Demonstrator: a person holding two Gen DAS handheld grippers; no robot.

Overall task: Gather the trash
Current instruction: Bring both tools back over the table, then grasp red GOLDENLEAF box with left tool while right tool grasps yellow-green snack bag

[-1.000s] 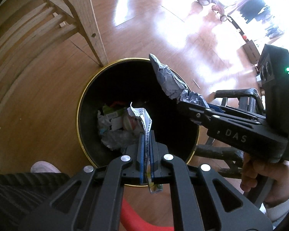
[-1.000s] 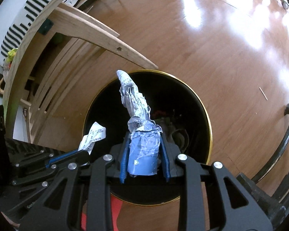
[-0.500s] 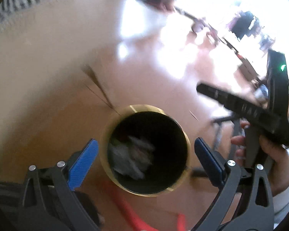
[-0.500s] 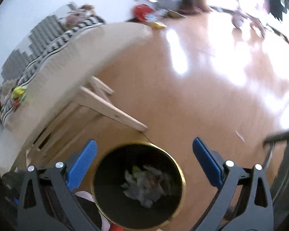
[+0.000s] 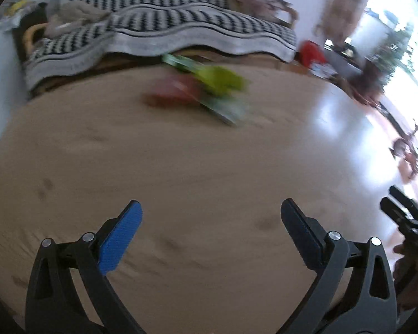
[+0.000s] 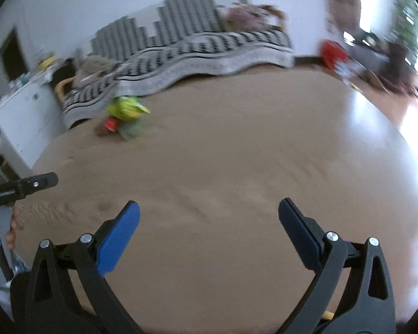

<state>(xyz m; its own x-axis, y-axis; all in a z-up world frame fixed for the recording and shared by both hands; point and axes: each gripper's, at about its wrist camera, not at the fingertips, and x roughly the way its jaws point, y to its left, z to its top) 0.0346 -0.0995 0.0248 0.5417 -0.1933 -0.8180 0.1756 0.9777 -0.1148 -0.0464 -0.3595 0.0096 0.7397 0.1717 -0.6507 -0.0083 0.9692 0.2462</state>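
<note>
both grippers, left (image 5: 210, 236) and right (image 6: 209, 235), hover over the table (image 5: 181, 167) with fingers spread wide and nothing between them. the remaining trash (image 5: 206, 91), a blurred heap of green and red wrappers, lies well ahead at the far edge, its long axis unclear, likely nearer the left hand.

Both black two-finger grippers with blue pads — left gripper (image 5: 211, 232), right gripper (image 6: 208, 229) — angled downward side by side, jaws spread wide, nothing between them.

Wooden table (image 5: 181, 172), blurred wrappers (image 5: 209, 89)
</note>
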